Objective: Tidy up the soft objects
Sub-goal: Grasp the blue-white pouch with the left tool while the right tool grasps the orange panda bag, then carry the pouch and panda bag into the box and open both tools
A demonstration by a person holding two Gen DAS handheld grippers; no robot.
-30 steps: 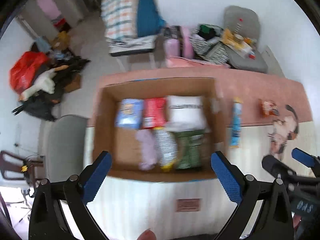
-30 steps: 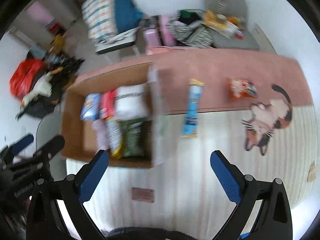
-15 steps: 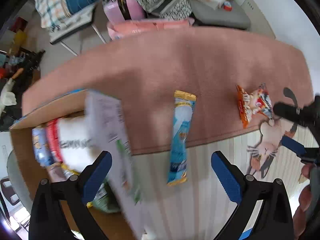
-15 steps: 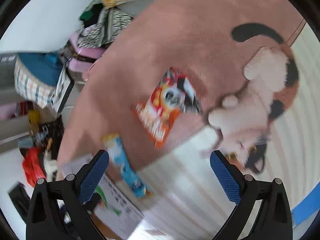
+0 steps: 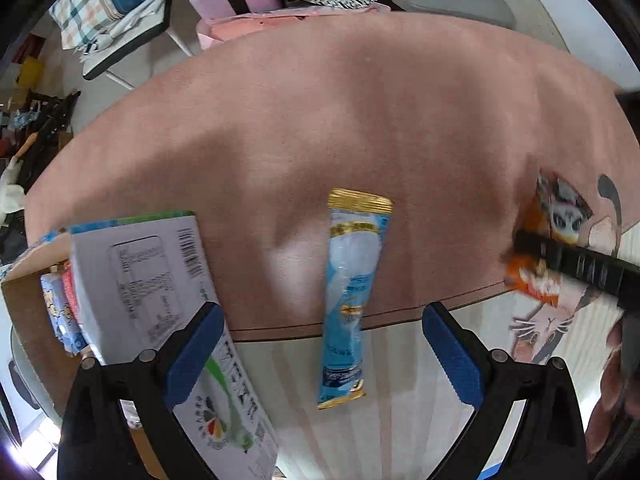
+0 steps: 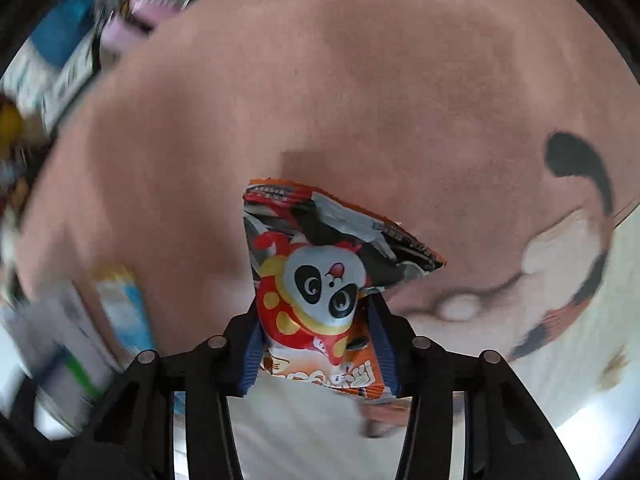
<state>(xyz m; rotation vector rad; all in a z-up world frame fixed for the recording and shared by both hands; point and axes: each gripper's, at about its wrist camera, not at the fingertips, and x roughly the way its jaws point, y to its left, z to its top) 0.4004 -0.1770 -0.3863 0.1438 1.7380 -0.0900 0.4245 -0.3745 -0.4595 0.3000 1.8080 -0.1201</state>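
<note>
A long blue snack packet with gold ends (image 5: pixel 352 296) lies across the edge of the pink mat (image 5: pixel 360 120). My left gripper (image 5: pixel 320 356) is open, its blue fingers either side of the packet's near end, above it. My right gripper (image 6: pixel 318 354) is shut on an orange panda snack bag (image 6: pixel 320 280), which it holds by its lower part. That bag also shows at the right of the left wrist view (image 5: pixel 556 236). The blue packet appears blurred at the left of the right wrist view (image 6: pixel 124 308).
A cardboard box (image 5: pixel 28 320) with snack packs inside sits at the left, its white printed flap (image 5: pixel 160 300) standing up beside my left finger. A cat picture (image 6: pixel 560 248) is on the mat's right. Chairs and piled bags stand beyond the mat.
My right gripper has closed on the panda snack bag. My left gripper has moved from over the box to over the blue packet and come down closer to it.
</note>
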